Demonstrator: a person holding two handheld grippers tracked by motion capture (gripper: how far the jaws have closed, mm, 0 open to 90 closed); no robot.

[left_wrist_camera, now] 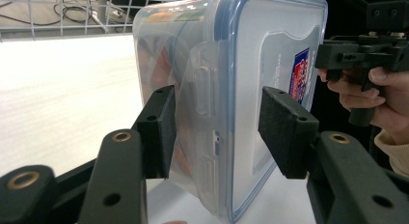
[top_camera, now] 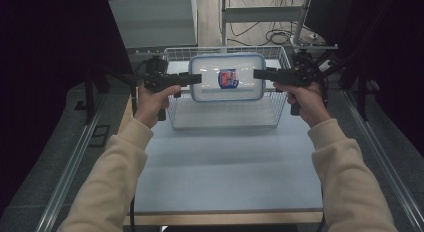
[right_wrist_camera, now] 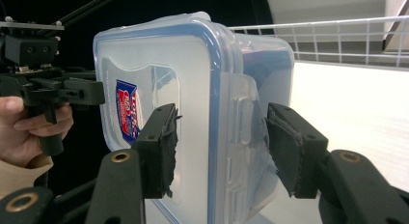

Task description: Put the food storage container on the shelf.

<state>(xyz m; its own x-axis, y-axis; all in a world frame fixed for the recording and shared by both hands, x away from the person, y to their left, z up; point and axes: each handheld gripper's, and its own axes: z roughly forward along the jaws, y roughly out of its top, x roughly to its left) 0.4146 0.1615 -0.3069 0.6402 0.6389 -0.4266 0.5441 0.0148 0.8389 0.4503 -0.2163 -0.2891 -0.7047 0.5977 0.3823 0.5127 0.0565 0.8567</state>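
Note:
A clear plastic container (top_camera: pixel 227 77) with a blue-rimmed lid and a red-and-blue label hangs over a white wire basket (top_camera: pixel 280 109), lid toward me. My left gripper (top_camera: pixel 197 78) clamps its left end and my right gripper (top_camera: pixel 256 73) its right end. In the left gripper view the jaws (left_wrist_camera: pixel 214 122) straddle the latch side of the container (left_wrist_camera: pixel 231 64), with something orange inside; the right gripper (left_wrist_camera: pixel 337 52) shows beyond. In the right gripper view the jaws (right_wrist_camera: pixel 219 142) pinch the lid and body of the container (right_wrist_camera: pixel 193 89), and the left gripper (right_wrist_camera: pixel 91 91) is on the far side.
The basket stands at the far middle of a pale grey table (top_camera: pixel 225 167). Metal rails (top_camera: pixel 75 157) run along both sides of the table. Cables and a stand's legs (top_camera: pixel 270 32) lie on the floor behind the basket. Dark stands flank the table.

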